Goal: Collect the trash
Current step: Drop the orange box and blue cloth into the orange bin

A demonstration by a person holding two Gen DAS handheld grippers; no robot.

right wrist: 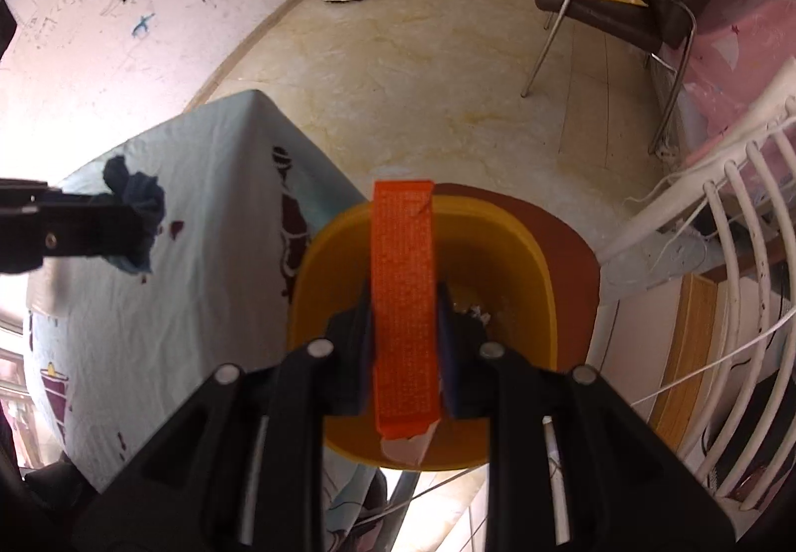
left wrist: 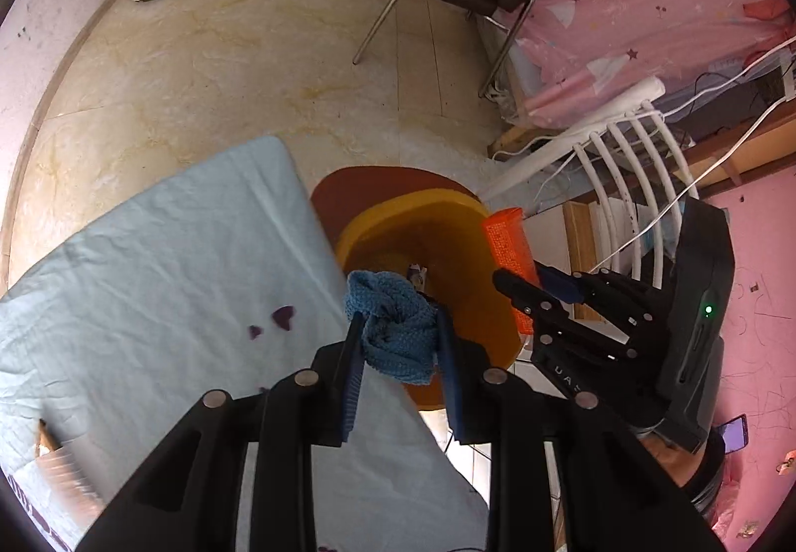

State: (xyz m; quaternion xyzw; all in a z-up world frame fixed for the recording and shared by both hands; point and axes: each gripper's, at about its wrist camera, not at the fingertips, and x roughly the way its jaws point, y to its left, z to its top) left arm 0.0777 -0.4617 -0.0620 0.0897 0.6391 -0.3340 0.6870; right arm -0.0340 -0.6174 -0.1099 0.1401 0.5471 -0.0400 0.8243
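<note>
Scribbled wall [right wrist: 74, 54], yellow bin [right wrist: 540, 263], left gripper [left wrist: 398, 343] fingers pinching blue cloth [left wrist: 393, 328], right gripper [right wrist: 405, 353] fingers pinching orange packet [right wrist: 403, 293]

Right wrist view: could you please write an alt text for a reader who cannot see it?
The right gripper clamps an orange box above a yellow bin beside a table with a light blue cloth. At left, the left gripper holds a blue rag.
</note>
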